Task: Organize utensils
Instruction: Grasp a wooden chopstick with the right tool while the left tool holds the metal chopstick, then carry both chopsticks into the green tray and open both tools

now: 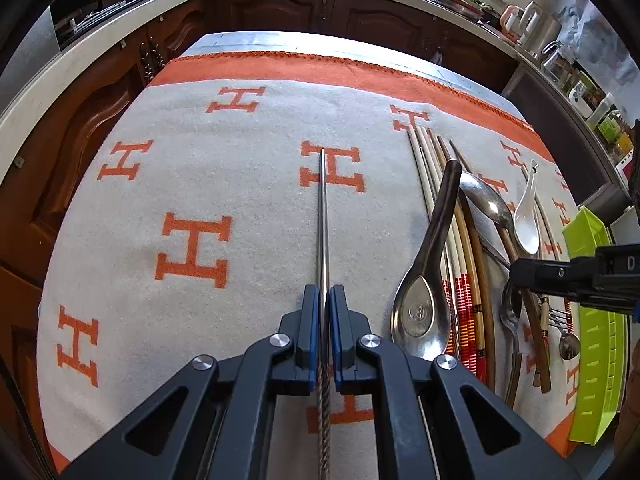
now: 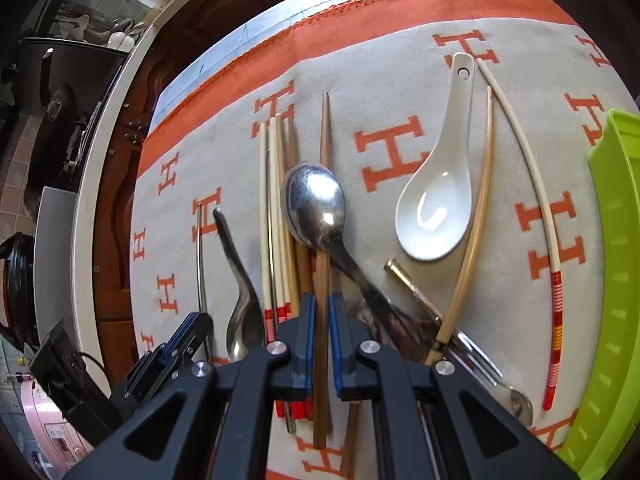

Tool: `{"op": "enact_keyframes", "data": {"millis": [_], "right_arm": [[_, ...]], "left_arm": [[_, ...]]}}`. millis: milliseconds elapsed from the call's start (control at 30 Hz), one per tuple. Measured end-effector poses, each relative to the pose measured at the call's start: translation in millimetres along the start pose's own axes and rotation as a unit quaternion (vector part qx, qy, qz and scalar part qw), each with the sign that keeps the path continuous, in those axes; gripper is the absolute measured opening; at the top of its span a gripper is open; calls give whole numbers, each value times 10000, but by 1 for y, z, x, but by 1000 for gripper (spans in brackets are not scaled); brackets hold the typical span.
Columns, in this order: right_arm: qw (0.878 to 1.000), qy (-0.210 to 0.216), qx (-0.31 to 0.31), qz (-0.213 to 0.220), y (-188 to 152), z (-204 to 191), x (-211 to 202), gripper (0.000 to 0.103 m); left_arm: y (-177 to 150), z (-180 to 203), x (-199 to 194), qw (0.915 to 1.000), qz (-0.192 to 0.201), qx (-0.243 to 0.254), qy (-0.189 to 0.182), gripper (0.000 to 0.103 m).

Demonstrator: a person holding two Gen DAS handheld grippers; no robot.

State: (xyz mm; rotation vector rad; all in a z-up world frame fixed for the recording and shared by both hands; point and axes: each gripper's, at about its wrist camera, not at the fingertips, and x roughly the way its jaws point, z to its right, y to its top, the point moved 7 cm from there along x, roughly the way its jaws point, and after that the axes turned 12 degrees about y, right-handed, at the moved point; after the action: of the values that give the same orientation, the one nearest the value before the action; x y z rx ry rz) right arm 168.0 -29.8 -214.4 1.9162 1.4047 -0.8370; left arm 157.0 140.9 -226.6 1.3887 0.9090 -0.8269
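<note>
Left gripper (image 1: 324,300) clamps a steel chopstick (image 1: 323,216); right gripper (image 2: 319,308) pinches a brown wooden chopstick (image 2: 322,272), likely pulling it from the pile.

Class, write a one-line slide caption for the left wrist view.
Left gripper clamps a metal chopstick over the patterned cloth.

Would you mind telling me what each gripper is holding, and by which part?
The left gripper pinches a metal chopstick near its twisted end. The right gripper is closed around a brown wooden chopstick, about mid-length.
</note>
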Motion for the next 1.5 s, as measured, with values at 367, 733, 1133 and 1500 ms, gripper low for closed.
{"op": "enact_keyframes", "data": {"millis": [367,733,1133,1500], "right_arm": [[9960,649,-541,-296,-45,-28,-34,7],[9905,833,-1005,442,-64,-27,-106,7],[9848,-475,-492,1599,-68,93,-188,7],[9803,-988,-76,1707,-76,162,-211,8]], "left_arm": [[-3,7,-50,9988,277,-74,-390,3],[5,64,-120,9923,588,386,-1022,3],[-7,229,-159,9695,384,1601,-1815,3],[-39,320,-135,9601,-377,1839,-2071,5]]}}
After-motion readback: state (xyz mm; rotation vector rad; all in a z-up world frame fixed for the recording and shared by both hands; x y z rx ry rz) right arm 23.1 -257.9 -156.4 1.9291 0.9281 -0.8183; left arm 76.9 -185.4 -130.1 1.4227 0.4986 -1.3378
